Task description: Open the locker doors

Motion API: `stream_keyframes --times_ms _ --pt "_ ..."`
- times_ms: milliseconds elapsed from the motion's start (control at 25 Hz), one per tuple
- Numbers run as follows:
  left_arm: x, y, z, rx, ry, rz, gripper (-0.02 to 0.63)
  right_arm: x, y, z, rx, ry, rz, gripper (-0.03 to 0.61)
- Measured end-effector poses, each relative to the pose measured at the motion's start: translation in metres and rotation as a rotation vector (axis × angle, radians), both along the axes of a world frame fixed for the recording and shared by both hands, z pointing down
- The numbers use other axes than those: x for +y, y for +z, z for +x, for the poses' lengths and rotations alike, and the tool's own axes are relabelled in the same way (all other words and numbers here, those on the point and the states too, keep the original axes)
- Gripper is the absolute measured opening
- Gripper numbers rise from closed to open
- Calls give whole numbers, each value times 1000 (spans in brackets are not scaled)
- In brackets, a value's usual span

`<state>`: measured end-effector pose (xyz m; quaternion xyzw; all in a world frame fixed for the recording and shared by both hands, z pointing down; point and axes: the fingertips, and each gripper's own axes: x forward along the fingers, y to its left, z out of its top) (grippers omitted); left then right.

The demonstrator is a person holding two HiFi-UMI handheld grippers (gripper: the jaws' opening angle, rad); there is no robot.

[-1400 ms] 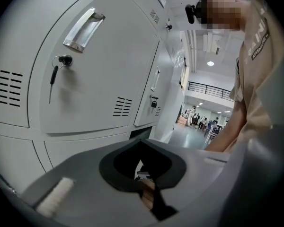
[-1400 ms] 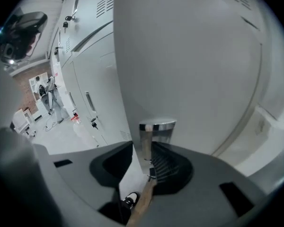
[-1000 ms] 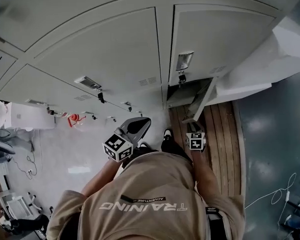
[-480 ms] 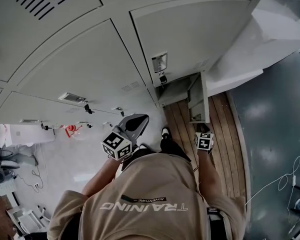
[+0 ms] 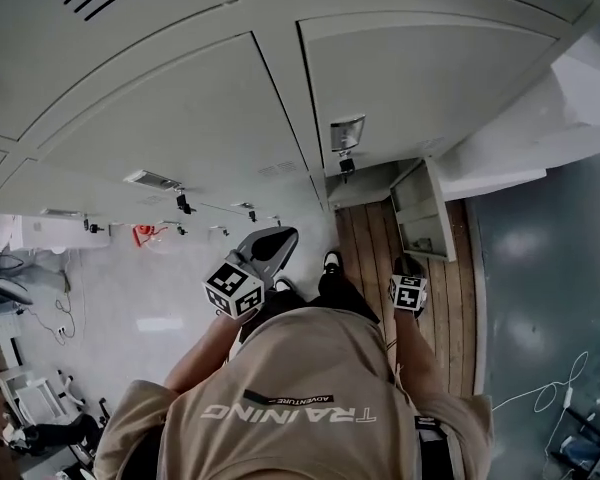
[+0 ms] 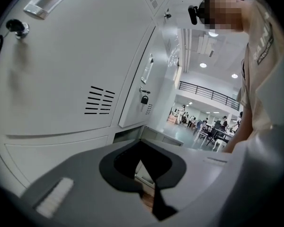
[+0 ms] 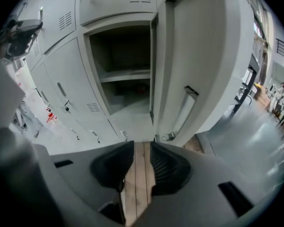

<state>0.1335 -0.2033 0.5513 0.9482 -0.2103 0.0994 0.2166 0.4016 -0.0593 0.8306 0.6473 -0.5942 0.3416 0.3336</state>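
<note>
Grey metal lockers [image 5: 180, 118] fill the wall ahead. The bottom right locker door [image 5: 425, 208] stands swung open over the wooden floor. In the right gripper view I see its empty compartment [image 7: 123, 70] with a shelf, and the open door [image 7: 203, 65] with its handle [image 7: 184, 109]. My right gripper [image 5: 410, 266] hangs just short of the door, slightly open [image 7: 138, 148] and holding nothing. My left gripper [image 5: 273, 245] is held left of the person's feet, jaws closed together [image 6: 141, 157], facing shut doors [image 6: 66, 79].
A padlock [image 6: 144, 99] hangs on a shut door further along the row. Small locks and a red tag [image 5: 145, 234] line the lower doors. Wooden floor boards [image 5: 380, 248] lie under the open door, grey floor [image 5: 540, 298] to the right. Cables [image 5: 545, 388] trail there.
The bottom right door has swung wider open. My right gripper has drawn back from the door's edge toward the person's body. The left gripper has barely moved.
</note>
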Motion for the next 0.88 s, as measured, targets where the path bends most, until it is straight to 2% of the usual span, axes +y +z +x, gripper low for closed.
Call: stream_keyframes --times_ms 120,240,280,320,360,440,560,600,640,880 --pt "-1 -2 -17 5 -52 10 6 -15 -1 -13 -9 -43 5 107" --pt "0 -6 -51 16 -112 29 6 -41 -12 -49 -17 -110 55 106" --pt "0 -8 -66 20 -132 37 6 -50 -16 -67 -21 -138 74 92" --pt "3 -10 -78 26 -152 44 6 -58 -21 -82 -30 -168 94 17" --pt "7 -12 -83 30 -172 50 6 -65 -27 -91 -42 -201 116 11" --pt "19 -18 -52 29 -225 72 6 -82 -45 -70 -73 -280 181 11" --pt "42 -32 48 1 -318 135 6 -106 -86 7 -133 -402 332 11" --pt "53 -35 64 -12 -333 148 6 -103 -101 14 -148 -426 375 11" --pt "62 -36 64 -20 -343 155 6 -99 -114 7 -161 -445 411 11" --pt "99 -22 -33 -13 -388 143 6 -83 -152 -113 -213 -490 532 11"
